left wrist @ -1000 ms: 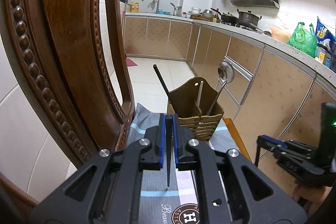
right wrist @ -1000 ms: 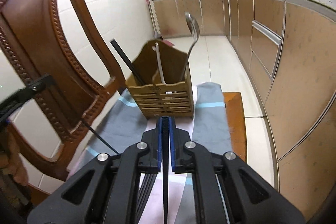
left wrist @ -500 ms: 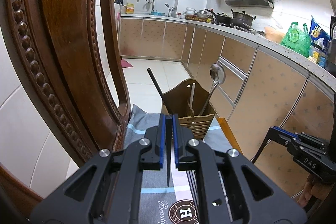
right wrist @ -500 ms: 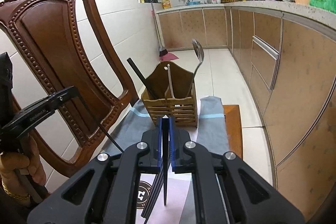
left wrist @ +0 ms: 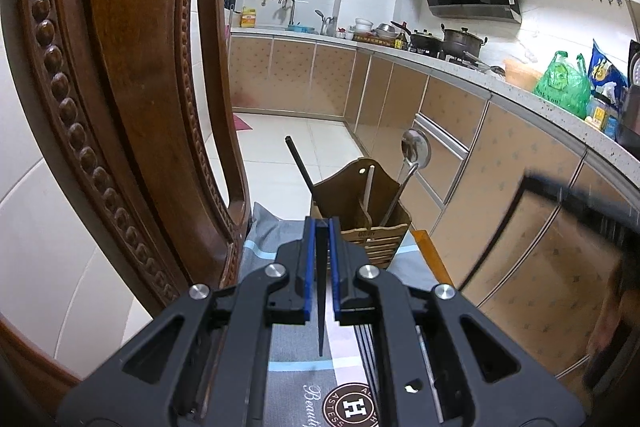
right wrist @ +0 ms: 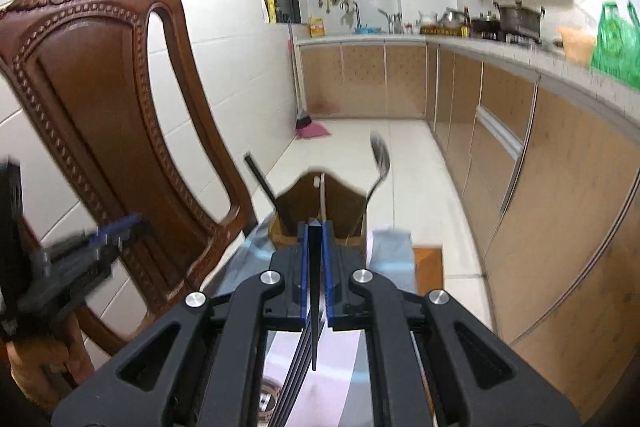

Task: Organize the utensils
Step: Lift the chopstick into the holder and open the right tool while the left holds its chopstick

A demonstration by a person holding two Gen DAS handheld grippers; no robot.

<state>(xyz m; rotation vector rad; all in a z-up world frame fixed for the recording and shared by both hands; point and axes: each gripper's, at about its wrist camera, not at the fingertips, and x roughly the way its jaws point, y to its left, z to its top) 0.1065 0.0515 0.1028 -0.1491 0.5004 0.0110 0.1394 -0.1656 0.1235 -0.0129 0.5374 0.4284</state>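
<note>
A wooden utensil holder [left wrist: 362,215] stands at the far end of a cloth-covered stool; it also shows in the right wrist view [right wrist: 320,203]. It holds a black chopstick [left wrist: 300,165], a white utensil [left wrist: 369,187] and a metal spoon [left wrist: 414,153]. My left gripper [left wrist: 320,227] is shut on a black chopstick [left wrist: 321,299] held above the cloth. My right gripper [right wrist: 316,229] is shut on another black chopstick [right wrist: 315,311]. Several black chopsticks [right wrist: 298,367] lie on the cloth below.
A carved wooden chair back [left wrist: 120,87] stands close on the left. The grey-striped cloth [left wrist: 288,359] covers a wooden stool [right wrist: 428,263]. Kitchen cabinets [left wrist: 500,155] and a counter with pots and bags run along the right. Tiled floor lies beyond.
Both grippers have risen and pulled back from the holder, each still holding its chopstick. The right view is now blurred from motion.
</note>
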